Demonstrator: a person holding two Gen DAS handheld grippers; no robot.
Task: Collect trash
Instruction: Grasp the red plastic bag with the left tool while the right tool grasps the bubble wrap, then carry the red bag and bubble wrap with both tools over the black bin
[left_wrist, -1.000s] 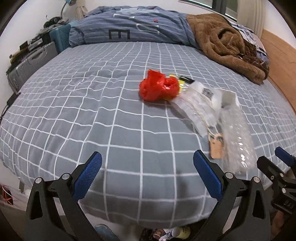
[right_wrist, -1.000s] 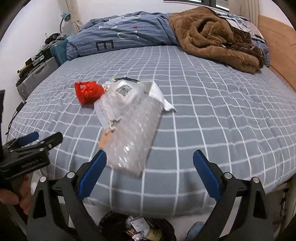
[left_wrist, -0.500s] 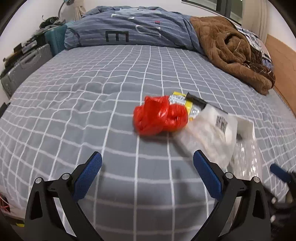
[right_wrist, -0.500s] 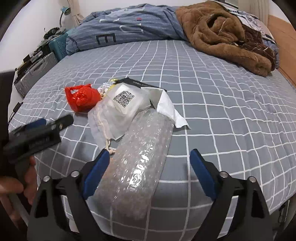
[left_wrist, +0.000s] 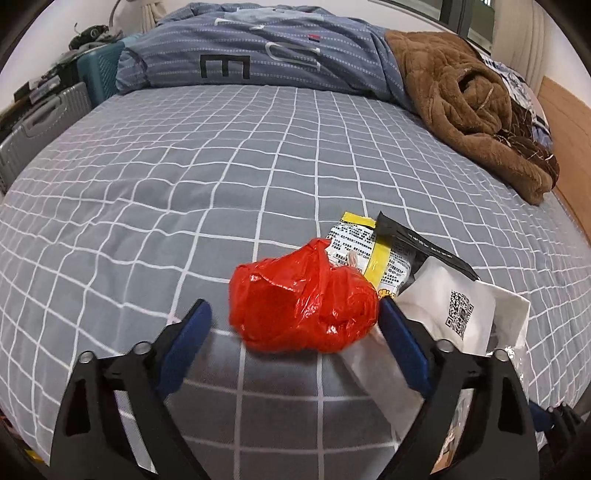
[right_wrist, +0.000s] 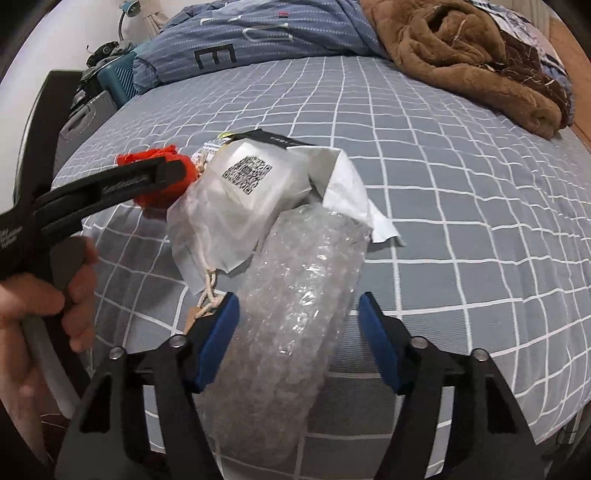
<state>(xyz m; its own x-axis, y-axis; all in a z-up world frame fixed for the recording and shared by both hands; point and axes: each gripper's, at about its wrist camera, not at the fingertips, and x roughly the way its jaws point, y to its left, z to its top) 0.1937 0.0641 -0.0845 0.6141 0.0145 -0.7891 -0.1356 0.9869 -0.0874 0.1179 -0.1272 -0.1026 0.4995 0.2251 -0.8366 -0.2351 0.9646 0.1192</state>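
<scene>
A crumpled red plastic bag (left_wrist: 303, 302) lies on the grey checked bed (left_wrist: 184, 184). My left gripper (left_wrist: 295, 332) is open, its blue pads on either side of the bag. Behind the bag lie a yellow-and-white snack wrapper (left_wrist: 369, 251) and a white pouch with a QR code (left_wrist: 454, 310). In the right wrist view my right gripper (right_wrist: 299, 332) is open around a roll of bubble wrap (right_wrist: 295, 302). The white pouch (right_wrist: 243, 192) and the red bag (right_wrist: 162, 181) lie beyond it, the bag partly hidden by the left gripper.
A brown fleece blanket (left_wrist: 472, 107) and a folded blue duvet (left_wrist: 258, 55) lie at the head of the bed. Suitcases (left_wrist: 40, 125) stand left of the bed. A wooden panel (left_wrist: 565, 118) runs along the right side.
Both grippers have moved forward over the bed. The left one now straddles the red bag; the right one now straddles the bubble wrap and has narrowed a little.
</scene>
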